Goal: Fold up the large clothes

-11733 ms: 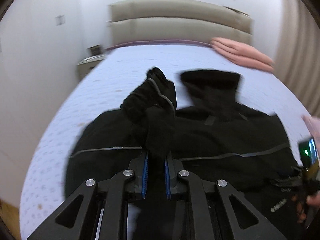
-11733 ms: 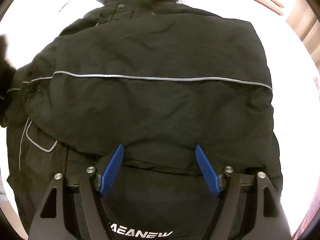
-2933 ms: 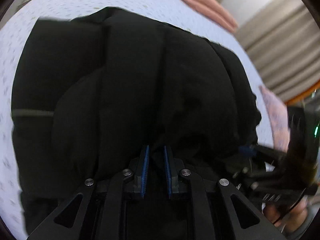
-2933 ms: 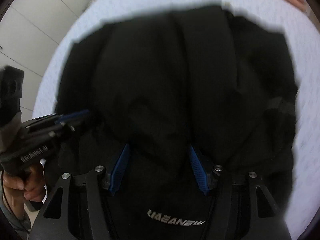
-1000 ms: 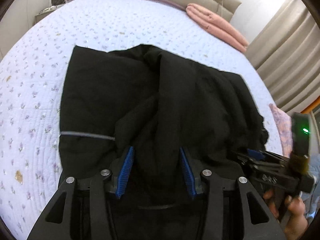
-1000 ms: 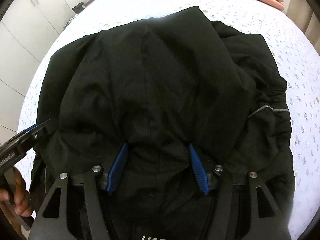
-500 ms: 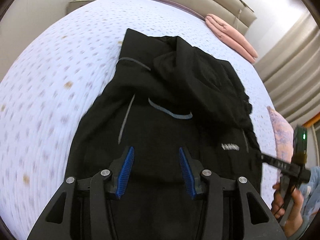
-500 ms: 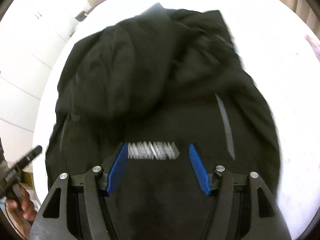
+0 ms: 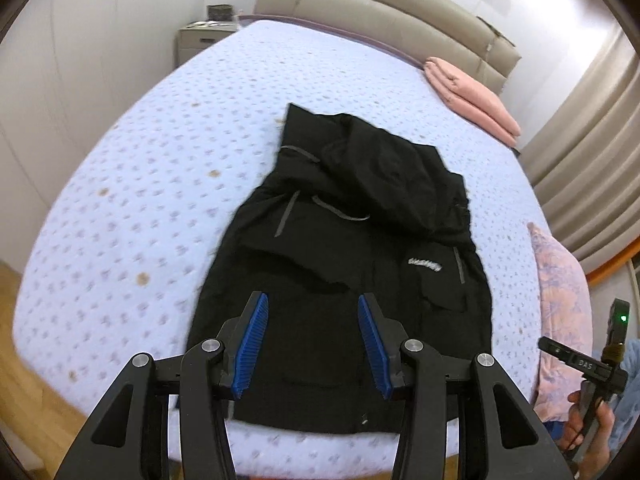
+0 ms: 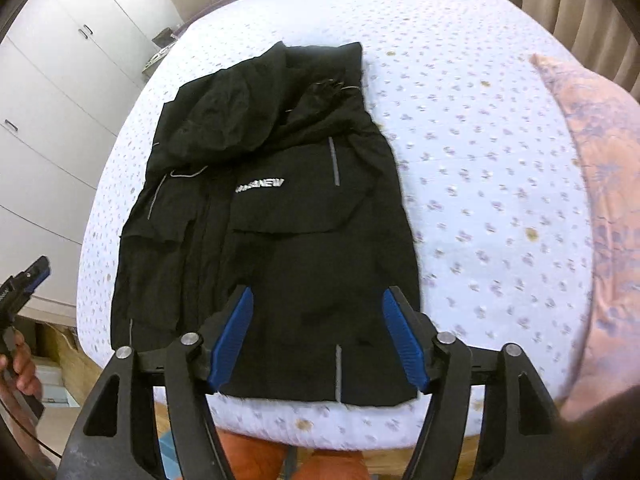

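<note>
Both sets of blue fingers are spread wide with nothing between them: the left gripper [image 9: 311, 346] and the right gripper [image 10: 318, 336] both hang over the near hem of the black jacket [image 9: 352, 264]. The jacket lies lengthwise on the bed [image 9: 160, 168], narrowed into a long strip, top bunched at the far end, white logo [image 10: 260, 187] facing up. Pink blanket [image 9: 472, 100] sits folded near the headboard [image 9: 380, 12], floral pillow [image 10: 600, 200] off to the right.

One black jacket [image 9: 352, 264] [image 10: 272, 216] lies on one bed [image 9: 160, 184] [image 10: 480, 184]. Two grippers are above the jacket's near hem: the left gripper [image 9: 310, 346] and the right gripper [image 10: 318, 336]. One stack of pink blankets [image 9: 472, 100] sits beyond the jacket, and one flowered pillow [image 10: 600, 200] lies beside it.
</note>
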